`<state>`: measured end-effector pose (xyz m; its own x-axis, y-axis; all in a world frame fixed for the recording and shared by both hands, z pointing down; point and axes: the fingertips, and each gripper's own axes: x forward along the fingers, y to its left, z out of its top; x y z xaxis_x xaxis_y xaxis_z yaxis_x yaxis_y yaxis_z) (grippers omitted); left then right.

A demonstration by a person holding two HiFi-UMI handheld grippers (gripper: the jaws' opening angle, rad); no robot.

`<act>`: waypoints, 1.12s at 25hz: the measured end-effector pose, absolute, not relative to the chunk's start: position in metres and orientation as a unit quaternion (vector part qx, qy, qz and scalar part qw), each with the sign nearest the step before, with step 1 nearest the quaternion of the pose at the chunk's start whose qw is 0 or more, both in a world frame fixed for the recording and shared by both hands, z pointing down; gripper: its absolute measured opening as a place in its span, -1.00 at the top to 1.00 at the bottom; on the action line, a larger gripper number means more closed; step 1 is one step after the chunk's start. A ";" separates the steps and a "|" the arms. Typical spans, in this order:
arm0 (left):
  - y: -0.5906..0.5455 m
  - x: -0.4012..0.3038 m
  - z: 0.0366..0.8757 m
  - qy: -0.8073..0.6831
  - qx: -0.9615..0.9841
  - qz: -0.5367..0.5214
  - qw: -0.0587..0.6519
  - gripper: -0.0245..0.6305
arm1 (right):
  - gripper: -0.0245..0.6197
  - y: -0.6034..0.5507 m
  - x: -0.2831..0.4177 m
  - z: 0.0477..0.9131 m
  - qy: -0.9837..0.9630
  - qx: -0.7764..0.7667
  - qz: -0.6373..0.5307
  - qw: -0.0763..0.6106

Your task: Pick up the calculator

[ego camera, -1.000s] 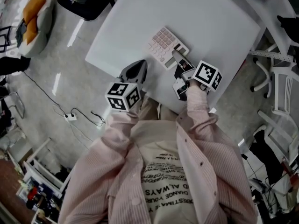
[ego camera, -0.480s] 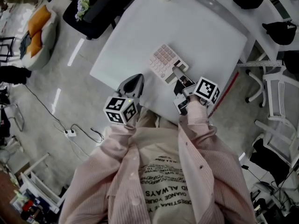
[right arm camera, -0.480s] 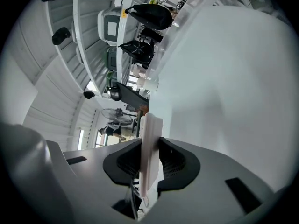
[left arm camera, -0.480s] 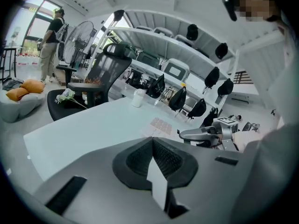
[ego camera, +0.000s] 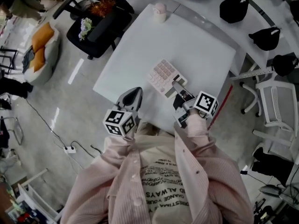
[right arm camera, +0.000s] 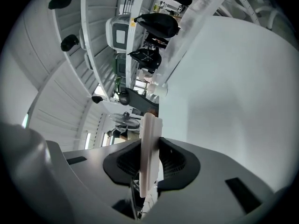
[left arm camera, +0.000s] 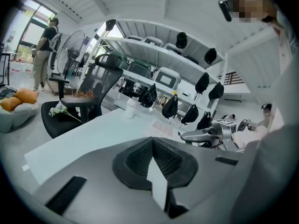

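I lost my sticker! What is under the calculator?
Only the white table shows beneath the calculator, which the right gripper holds by one edge. The patch straight below is covered.

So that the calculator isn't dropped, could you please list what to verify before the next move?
1. The right gripper is shut on the calculator: ok.
2. Grip near the calculator's middle: not ok. It holds one end, and most of the calculator overhangs.
3. The left gripper is shut, empty and apart from the calculator: ok.
4. Calculator lifted clear of the table: cannot tell.
5. Small container at the table's far edge, well apart from the calculator: ok.
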<state>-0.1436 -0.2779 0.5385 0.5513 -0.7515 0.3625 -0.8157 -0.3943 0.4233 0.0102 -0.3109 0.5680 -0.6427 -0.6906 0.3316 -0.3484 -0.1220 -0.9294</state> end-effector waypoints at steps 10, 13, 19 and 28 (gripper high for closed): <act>-0.275 -0.150 0.501 -0.471 0.846 0.032 0.249 0.92 | 0.68 -0.300 0.017 0.533 0.649 -0.395 -0.629 0.163; -0.274 -0.153 0.491 -0.472 0.848 0.024 0.241 0.92 | 0.67 -0.296 0.021 0.522 0.647 -0.396 -0.629 0.173; -0.273 -0.166 0.467 -0.479 0.851 0.008 0.214 0.92 | 0.67 -0.293 0.028 0.500 0.652 -0.396 -0.617 0.193; -0.275 -0.184 0.434 -0.498 0.850 -0.008 0.169 0.92 | 0.68 -0.296 0.041 0.474 0.652 -0.395 -0.606 0.226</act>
<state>-0.1836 -0.2751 0.4338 0.5033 -0.8501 0.1550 -0.8450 -0.4466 0.2942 0.0409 -0.2961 0.4736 -0.5860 -0.7892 0.1836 -0.2410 -0.0466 -0.9694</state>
